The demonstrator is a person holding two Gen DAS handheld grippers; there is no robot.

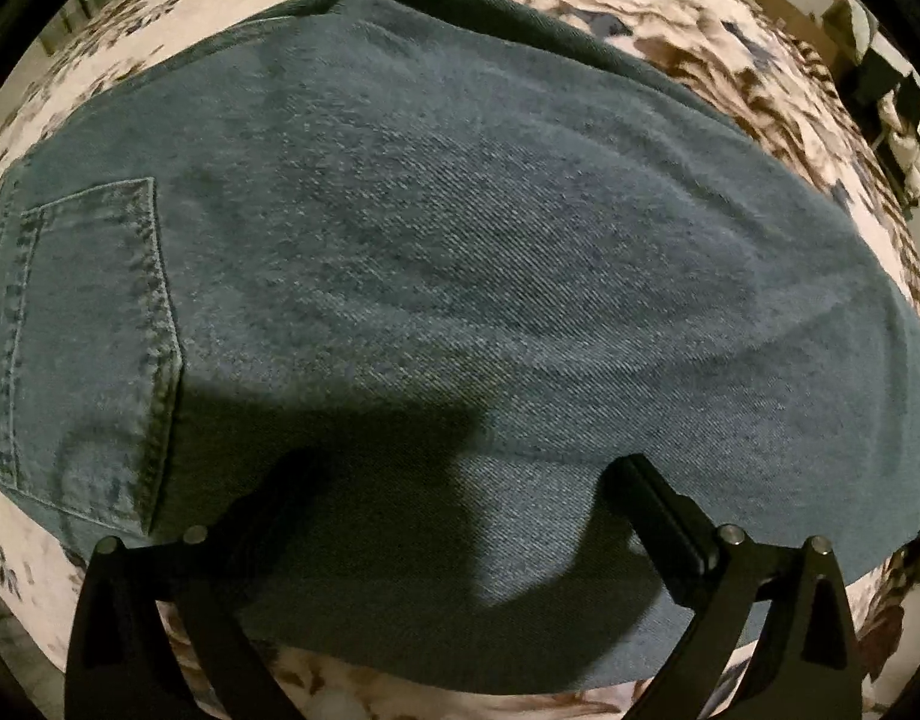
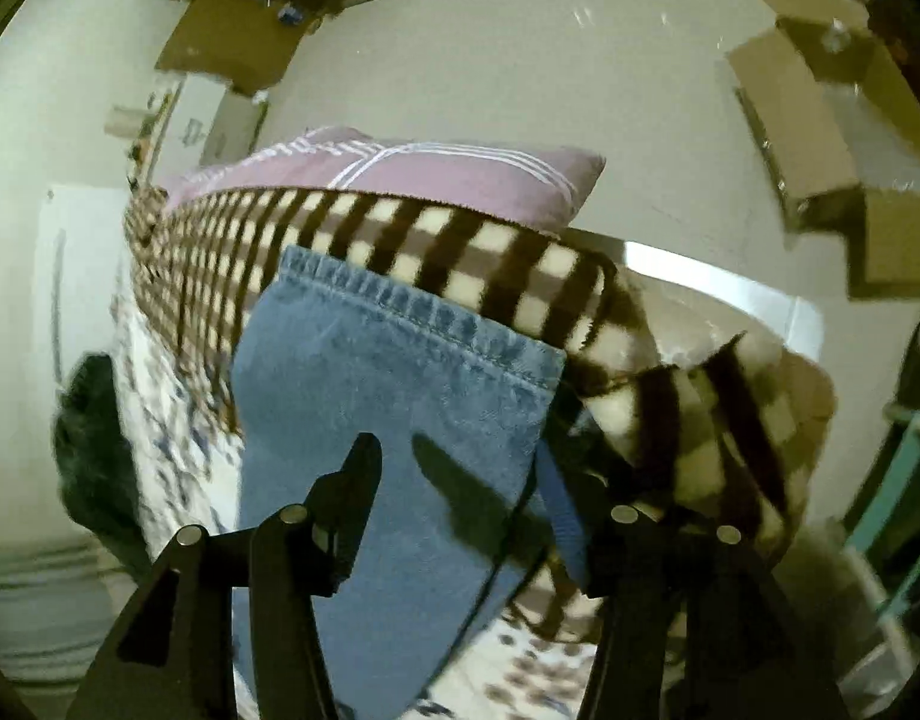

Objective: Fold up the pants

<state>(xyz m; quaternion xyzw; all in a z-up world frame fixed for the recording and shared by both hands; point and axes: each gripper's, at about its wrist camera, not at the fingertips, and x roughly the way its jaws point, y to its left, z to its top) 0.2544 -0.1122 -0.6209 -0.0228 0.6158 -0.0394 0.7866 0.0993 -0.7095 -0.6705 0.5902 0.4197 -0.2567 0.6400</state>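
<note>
Blue denim pants [image 1: 447,276] lie flat on a floral bedsheet [image 1: 730,42] and fill the left wrist view, with a back pocket [image 1: 93,348] at the left. My left gripper [image 1: 460,480] hovers close over the near part of the pants, jaws wide open and empty. In the right wrist view the hem end of a pant leg [image 2: 399,384] lies over a brown checkered blanket [image 2: 435,240]. My right gripper [image 2: 478,468] is open over the leg below the hem, with the left finger [image 2: 351,480] above the denim and the right finger near the leg's right edge.
A pink striped pillow [image 2: 435,171] sits behind the checkered blanket. Cardboard boxes [image 2: 820,120] stand on the floor beyond the bed. A dark bundle [image 2: 93,450] lies at the left of the right wrist view.
</note>
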